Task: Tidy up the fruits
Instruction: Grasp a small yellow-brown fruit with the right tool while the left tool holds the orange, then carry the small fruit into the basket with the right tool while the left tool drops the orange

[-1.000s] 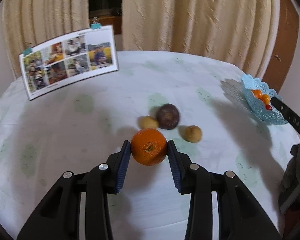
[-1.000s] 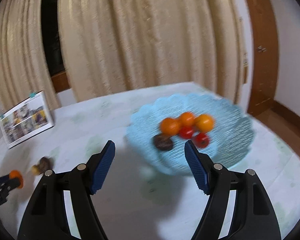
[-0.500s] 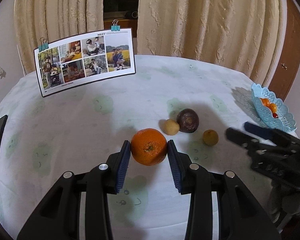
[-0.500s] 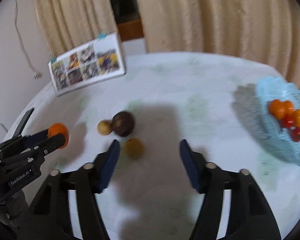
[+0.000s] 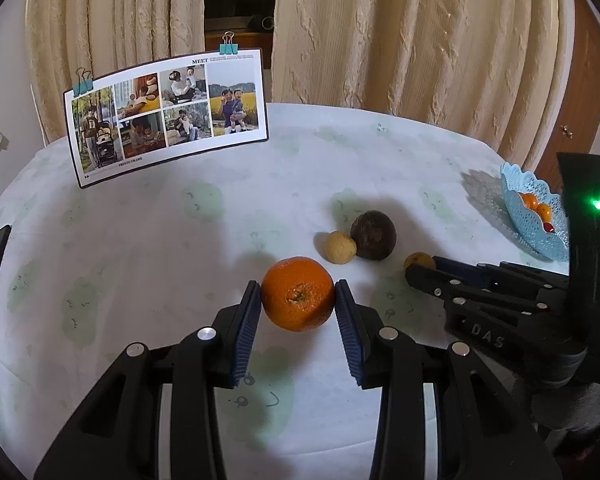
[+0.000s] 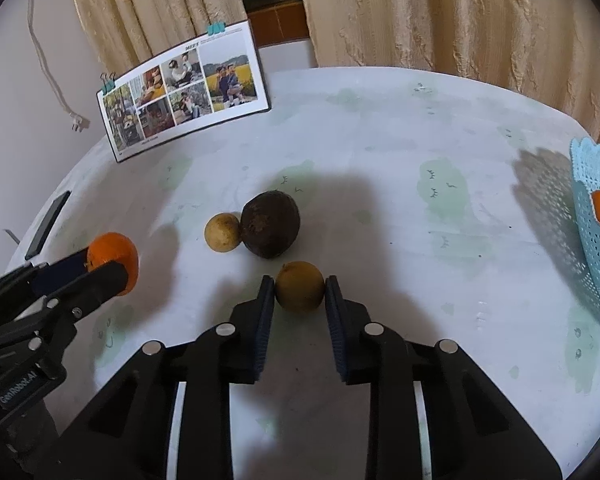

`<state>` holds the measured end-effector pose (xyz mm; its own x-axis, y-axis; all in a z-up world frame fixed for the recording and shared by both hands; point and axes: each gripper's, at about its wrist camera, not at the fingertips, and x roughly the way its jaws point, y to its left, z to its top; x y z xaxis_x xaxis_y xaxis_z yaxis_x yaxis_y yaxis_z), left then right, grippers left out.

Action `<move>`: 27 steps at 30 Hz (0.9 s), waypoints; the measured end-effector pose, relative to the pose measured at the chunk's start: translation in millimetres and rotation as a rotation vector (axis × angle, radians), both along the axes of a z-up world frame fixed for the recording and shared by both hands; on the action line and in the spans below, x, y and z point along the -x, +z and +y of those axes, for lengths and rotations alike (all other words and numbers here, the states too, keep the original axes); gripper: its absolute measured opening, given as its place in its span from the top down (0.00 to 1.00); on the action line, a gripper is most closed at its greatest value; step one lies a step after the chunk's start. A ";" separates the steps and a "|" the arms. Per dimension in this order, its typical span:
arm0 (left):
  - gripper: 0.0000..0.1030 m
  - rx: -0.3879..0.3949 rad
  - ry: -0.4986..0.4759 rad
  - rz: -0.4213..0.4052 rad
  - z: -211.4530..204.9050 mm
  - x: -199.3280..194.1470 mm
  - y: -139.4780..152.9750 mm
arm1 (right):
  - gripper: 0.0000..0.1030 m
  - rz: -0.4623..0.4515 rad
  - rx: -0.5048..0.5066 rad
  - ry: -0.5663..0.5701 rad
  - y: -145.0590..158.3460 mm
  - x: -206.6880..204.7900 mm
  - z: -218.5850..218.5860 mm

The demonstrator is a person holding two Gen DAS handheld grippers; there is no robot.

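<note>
My left gripper (image 5: 298, 304) is shut on an orange (image 5: 298, 294), held just above the tablecloth; the same orange (image 6: 114, 256) shows at the left of the right wrist view. My right gripper (image 6: 300, 292) is shut on a small yellow-brown fruit (image 6: 300, 286) resting on the table; in the left wrist view that fruit (image 5: 418, 259) peeks out past the right gripper's tips. Just beyond lie a dark purple-brown fruit (image 6: 270, 230) and a small pale yellow fruit (image 6: 222, 232), touching each other. A light blue lace-pattern bowl (image 5: 530, 216) with orange and red fruits stands at the far right.
A photo collage card (image 5: 168, 114) held upright by clips stands at the back left of the round white-clothed table (image 6: 380, 160). A dark flat device (image 6: 46, 226) lies at the left edge. Curtains hang behind the table.
The right gripper swung left from the blue bowl, came down over the small yellow-brown fruit and closed on it. The left gripper kept its hold on the orange with little movement.
</note>
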<state>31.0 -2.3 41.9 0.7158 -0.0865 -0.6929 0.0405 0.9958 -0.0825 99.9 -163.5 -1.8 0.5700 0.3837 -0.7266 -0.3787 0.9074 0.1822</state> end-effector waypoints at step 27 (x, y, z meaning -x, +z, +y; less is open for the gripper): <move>0.63 -0.084 -0.029 -0.028 -30.6 1.4 10.4 | 0.74 -0.261 -0.118 -0.497 61.8 25.3 -173.1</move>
